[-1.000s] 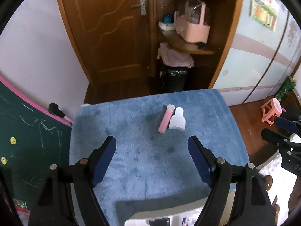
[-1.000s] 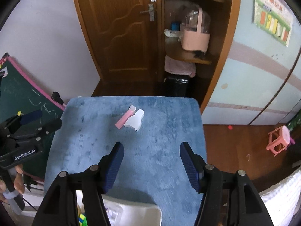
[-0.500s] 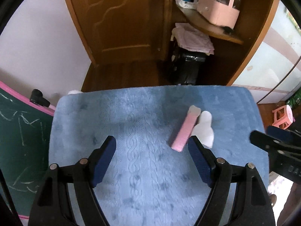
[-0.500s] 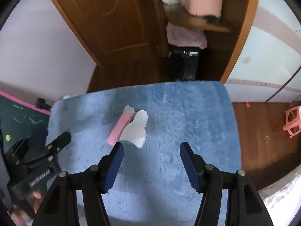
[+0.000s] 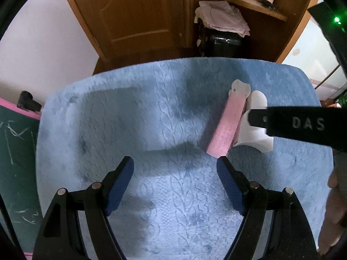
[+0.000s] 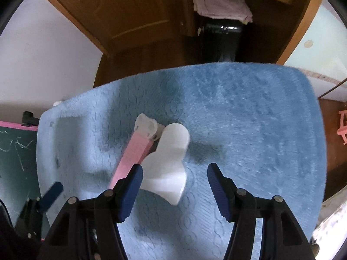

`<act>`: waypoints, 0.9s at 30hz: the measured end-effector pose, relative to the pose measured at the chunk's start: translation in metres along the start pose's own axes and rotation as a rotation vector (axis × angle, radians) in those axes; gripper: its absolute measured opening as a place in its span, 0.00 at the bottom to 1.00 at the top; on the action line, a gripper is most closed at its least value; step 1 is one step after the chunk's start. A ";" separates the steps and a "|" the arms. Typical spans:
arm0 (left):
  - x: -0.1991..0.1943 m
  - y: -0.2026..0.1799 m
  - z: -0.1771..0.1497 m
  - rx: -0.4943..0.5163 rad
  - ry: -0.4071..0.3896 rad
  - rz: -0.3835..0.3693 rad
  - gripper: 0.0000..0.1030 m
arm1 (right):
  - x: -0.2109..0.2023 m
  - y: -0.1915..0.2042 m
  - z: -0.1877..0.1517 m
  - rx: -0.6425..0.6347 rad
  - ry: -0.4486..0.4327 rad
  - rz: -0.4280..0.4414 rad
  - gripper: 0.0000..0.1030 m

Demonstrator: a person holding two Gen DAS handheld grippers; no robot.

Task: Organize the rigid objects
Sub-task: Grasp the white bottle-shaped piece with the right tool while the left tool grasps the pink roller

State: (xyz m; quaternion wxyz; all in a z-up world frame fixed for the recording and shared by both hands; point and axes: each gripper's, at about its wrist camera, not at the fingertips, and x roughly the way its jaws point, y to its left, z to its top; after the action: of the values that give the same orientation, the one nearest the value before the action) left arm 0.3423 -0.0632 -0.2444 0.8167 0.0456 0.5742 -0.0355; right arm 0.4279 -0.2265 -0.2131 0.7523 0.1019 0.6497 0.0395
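A pink flat stick with a clear cap [image 5: 228, 123] lies on the blue fluffy mat [image 5: 130, 119], touching a white bottle-shaped piece [image 5: 253, 132] on its right. My left gripper [image 5: 174, 173] is open and empty, its right fingertip just below the pink stick's near end. In the right wrist view the pink stick [image 6: 135, 151] and the white piece [image 6: 168, 162] lie just ahead of my right gripper [image 6: 174, 177], which is open with the white piece's near end reaching between its fingertips. The right gripper's black finger crosses the white piece in the left wrist view.
The mat [image 6: 249, 119] covers a small table. A green chalkboard [image 5: 13, 162] stands at the left. Behind are a wooden door [image 5: 134, 10], a shelf with folded pink cloth [image 5: 221, 17] and a black bin [image 5: 225, 43]. A pink stool [image 6: 342, 127] is on the floor at right.
Both grippers have moved forward and down toward the two objects, which now look much larger. The right gripper has come over the white piece. The objects have not moved.
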 end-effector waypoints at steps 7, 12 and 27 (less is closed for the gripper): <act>0.005 0.007 -0.001 -0.038 0.005 -0.018 0.79 | 0.019 0.013 0.003 -0.012 0.039 -0.003 0.64; 0.007 0.009 -0.002 -0.052 0.012 -0.024 0.79 | 0.024 0.019 0.003 -0.008 0.056 -0.022 0.76; 0.017 -0.013 0.011 -0.017 0.014 -0.047 0.79 | 0.012 -0.001 -0.005 0.005 0.063 -0.059 0.58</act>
State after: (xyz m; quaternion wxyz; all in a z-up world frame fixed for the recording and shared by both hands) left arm 0.3569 -0.0775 -0.2566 0.8121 0.0255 0.5809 -0.0493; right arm 0.4251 -0.2247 -0.2260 0.7319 0.0836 0.6760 0.0188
